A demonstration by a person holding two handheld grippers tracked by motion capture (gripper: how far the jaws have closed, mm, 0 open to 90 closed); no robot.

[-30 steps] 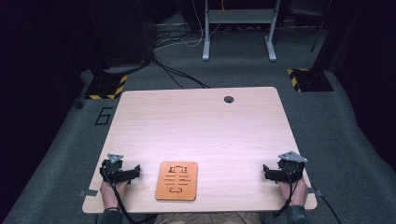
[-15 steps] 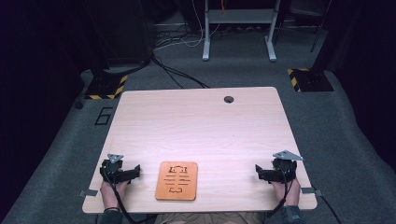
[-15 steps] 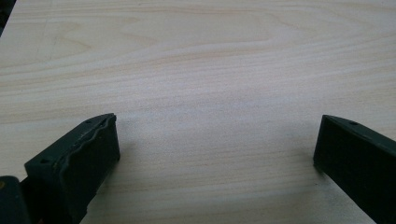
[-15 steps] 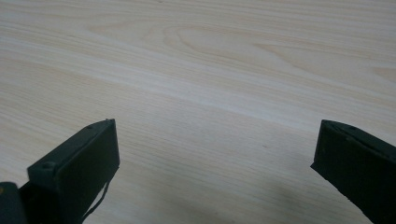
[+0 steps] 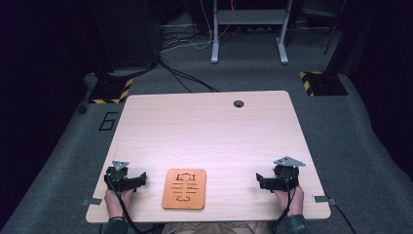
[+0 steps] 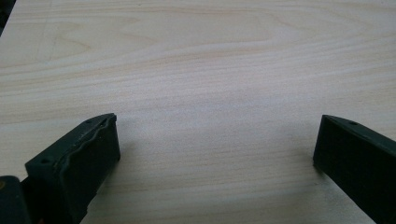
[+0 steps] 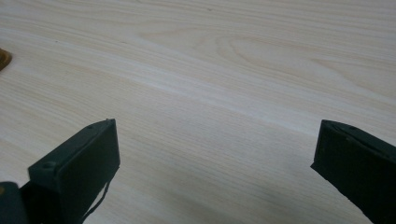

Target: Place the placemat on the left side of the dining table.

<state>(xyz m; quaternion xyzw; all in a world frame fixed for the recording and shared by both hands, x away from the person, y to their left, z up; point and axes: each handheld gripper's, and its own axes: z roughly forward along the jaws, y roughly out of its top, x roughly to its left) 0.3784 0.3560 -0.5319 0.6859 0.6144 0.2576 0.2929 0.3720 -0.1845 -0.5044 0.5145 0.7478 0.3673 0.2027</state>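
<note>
On the near edge of the table (image 5: 204,126), three items in a row, listed left to right.

Item one: left gripper (image 5: 141,178), held low over the wood at the near left corner, a hand (image 5: 116,201) behind it. Jaws point toward the middle of the table. From the left gripper view they stand wide apart with bare wood grain between them; nothing held. A grey three-cornered plate sits on top, and a black cable trails off the near edge.

Item two: wooden board (image 5: 184,188), orange-brown, flat on the table, near the front edge and a little left of centre. Rectangular with rounded corners, long side running away from the person. Cut-out slots and marks show on its face; their pattern is too small to read for certain. It lies between the two grippers, nearer the left one, touching neither.

Item three: right gripper (image 5: 259,181), low at the near right corner, jaws aimed left toward the board, well apart from it. From the right gripper view the jaws are spread wide, empty, with a sliver of the board's edge (image 7: 3,58) at the far left.
</note>
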